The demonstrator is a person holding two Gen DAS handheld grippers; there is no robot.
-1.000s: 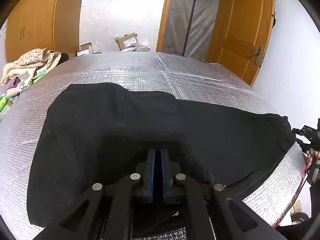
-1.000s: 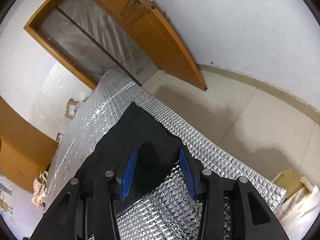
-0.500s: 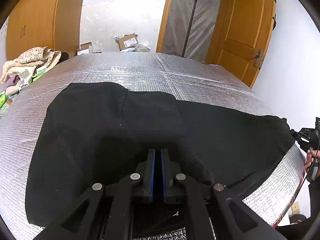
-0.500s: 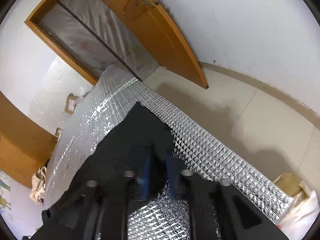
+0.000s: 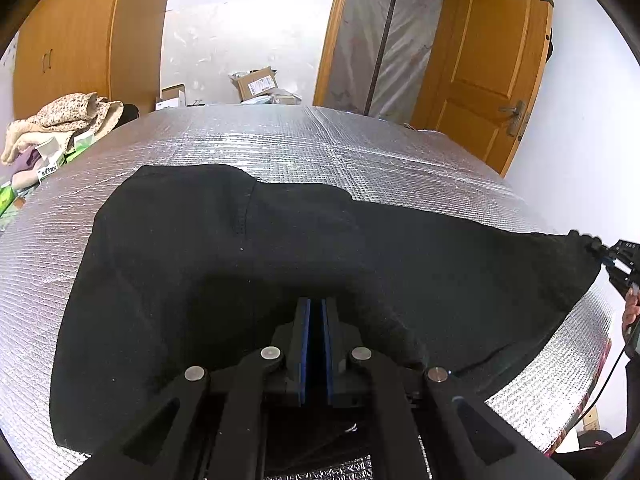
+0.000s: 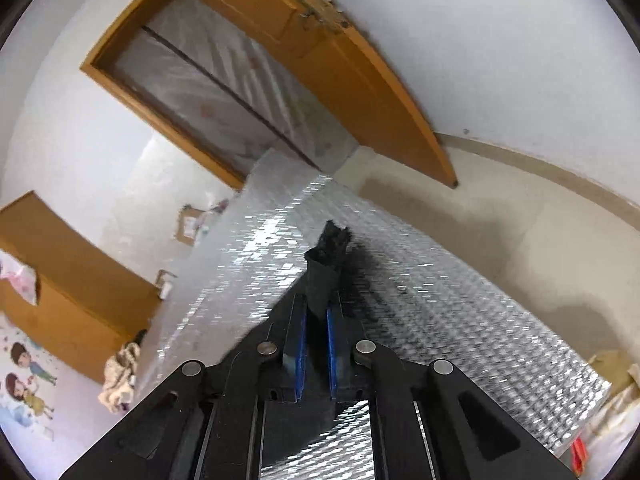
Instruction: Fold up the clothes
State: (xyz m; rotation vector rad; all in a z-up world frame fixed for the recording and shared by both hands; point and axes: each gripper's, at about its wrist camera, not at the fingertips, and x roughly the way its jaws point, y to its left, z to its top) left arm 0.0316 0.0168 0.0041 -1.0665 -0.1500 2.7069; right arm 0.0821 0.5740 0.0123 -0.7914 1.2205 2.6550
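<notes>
So the black cotton garment (image 5: 248, 264) is spread flat across the silver quilted foil mat (image 5: 320, 140), with its long axis running side to side along the mat's near edge. The left gripper (image 5: 315, 308) sits at the middle of that near edge, blue pads pressed together with the dark hem pinched between them as far as I can tell; the cloth bunches up right around the fingers. The right gripper (image 6: 316, 320) is way off at the garment's right-hand end, over the mat's right edge, and it's clamped on that corner: a tuft of black fabric (image 6: 330, 246) sticks up past the fingertips.

What the next move hangs on, I reckon: both grips sit on the near side, and the bulk of the cloth lies away from the claws toward the far edge, so a fold would carry the near edge over that way.

Compared with a second ago, the right jaws have just been closing with the corner between them, and that corner is now lifted off the mat. The left hasn't budged.
</notes>
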